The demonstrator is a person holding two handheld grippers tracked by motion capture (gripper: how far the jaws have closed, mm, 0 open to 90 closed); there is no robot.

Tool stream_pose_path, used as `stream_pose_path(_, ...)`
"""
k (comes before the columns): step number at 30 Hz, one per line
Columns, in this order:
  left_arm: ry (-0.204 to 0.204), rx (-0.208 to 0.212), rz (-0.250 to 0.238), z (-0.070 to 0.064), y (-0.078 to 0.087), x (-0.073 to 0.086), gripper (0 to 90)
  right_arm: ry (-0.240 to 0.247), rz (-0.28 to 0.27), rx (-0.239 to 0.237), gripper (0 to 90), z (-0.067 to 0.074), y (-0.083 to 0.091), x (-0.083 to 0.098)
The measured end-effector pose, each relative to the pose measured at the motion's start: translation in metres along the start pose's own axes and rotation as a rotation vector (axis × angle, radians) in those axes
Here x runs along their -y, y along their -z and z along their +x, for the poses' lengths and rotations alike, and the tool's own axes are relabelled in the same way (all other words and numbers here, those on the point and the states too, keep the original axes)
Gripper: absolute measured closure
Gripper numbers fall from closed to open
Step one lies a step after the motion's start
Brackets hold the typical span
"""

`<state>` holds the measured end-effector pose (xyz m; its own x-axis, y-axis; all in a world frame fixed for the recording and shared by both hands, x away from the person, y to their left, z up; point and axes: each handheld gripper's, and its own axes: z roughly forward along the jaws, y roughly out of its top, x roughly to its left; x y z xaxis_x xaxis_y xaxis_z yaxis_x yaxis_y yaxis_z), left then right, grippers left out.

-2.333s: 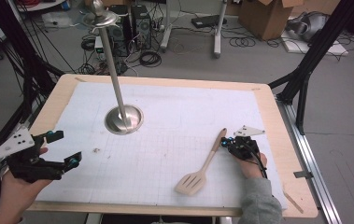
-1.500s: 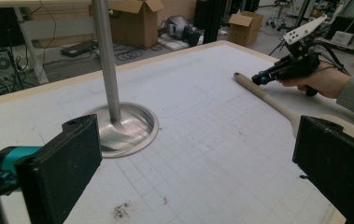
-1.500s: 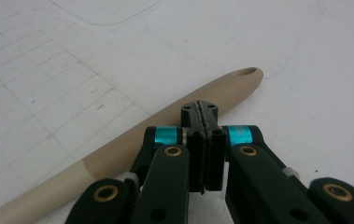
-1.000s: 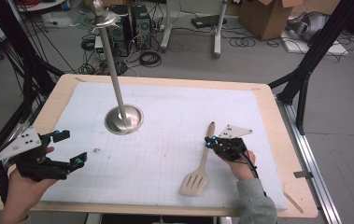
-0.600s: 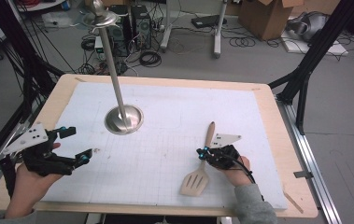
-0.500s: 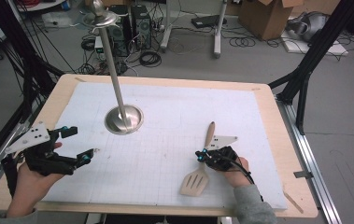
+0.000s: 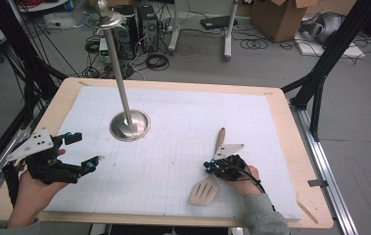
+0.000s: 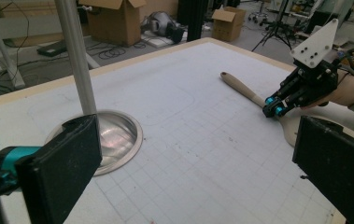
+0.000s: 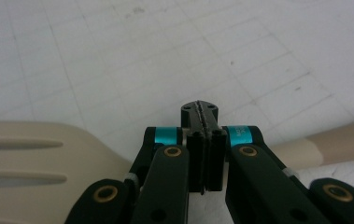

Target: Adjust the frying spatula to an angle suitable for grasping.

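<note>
A pale wooden slotted spatula (image 7: 204,190) lies on the white mat, blade toward the near edge and handle (image 7: 220,137) pointing away. My right gripper (image 7: 207,168) is shut with nothing between its jaws, and its tips sit right at the spatula's neck. In the right gripper view the closed jaws (image 9: 205,110) hang over the neck, with the slotted blade (image 9: 34,149) on the left and the handle (image 9: 333,140) on the right. My left gripper (image 7: 86,149) is held open at the mat's left, its pads (image 8: 65,168) wide apart. From there the right gripper (image 8: 272,106) shows across the mat.
A metal stand with a round base (image 7: 130,125) and a tall pole (image 7: 119,73) rises from the mat's far left. The white gridded mat (image 7: 183,117) covers a wooden tabletop (image 7: 290,147). Cables, boxes and black frame legs lie beyond the far edge.
My right gripper has moved left and toward the near edge, and the spatula has swung with it so its handle points more straight away. My left gripper drifted slightly inward over the mat.
</note>
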<state>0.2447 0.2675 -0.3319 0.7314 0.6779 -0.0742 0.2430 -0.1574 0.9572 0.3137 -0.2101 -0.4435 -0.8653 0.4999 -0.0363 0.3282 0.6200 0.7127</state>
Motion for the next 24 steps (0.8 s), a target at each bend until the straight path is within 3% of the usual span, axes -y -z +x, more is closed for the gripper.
stream_pose_path(24,-0.002,0.025,0.004,0.001,-0.009,-0.002,1.9,-0.020,-0.010,0.009,90.0,-0.001,0.013,0.009)
